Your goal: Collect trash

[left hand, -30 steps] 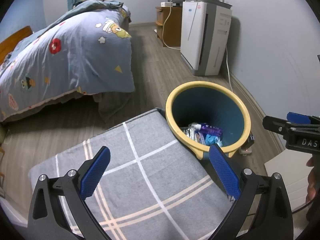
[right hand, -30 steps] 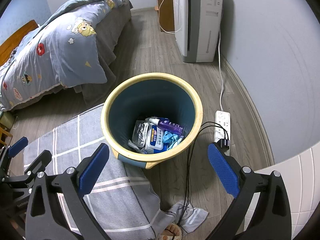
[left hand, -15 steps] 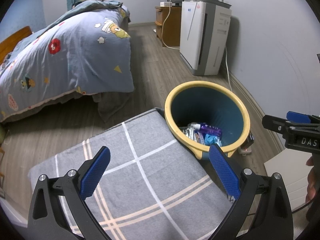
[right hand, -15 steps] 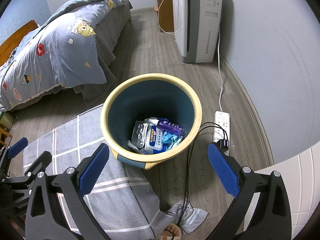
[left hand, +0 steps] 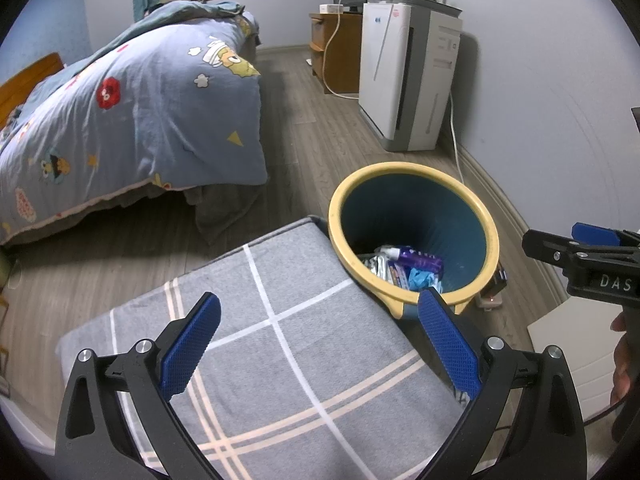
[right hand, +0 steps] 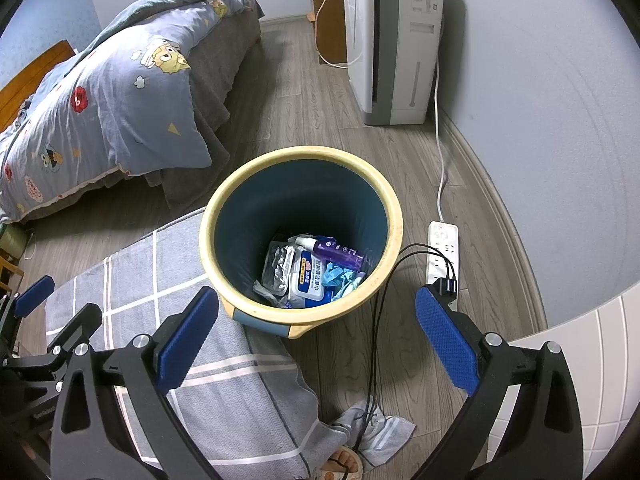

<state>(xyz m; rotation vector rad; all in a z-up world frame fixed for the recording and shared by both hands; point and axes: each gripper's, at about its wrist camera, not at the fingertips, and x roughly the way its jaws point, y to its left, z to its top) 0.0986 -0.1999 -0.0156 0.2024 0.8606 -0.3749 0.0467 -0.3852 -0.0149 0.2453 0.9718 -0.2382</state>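
Dim, even light; fisheye-warped edges

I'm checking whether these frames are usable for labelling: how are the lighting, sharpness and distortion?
Left wrist view: dim, even indoor light, sharp, strong fisheye bending of the wall; the trash bin interior is shadowed. Right wrist view: equally sharp, the wipes pack label visible though too small to read, dark corner vignetting. Both the left gripper and right gripper are in focus.

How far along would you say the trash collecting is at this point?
Several pieces already lie in the bin: a purple bottle, a wipes pack, wrappers. Nothing is in hand: the left gripper and right gripper are both open and empty. No loose trash shows outside the bin.
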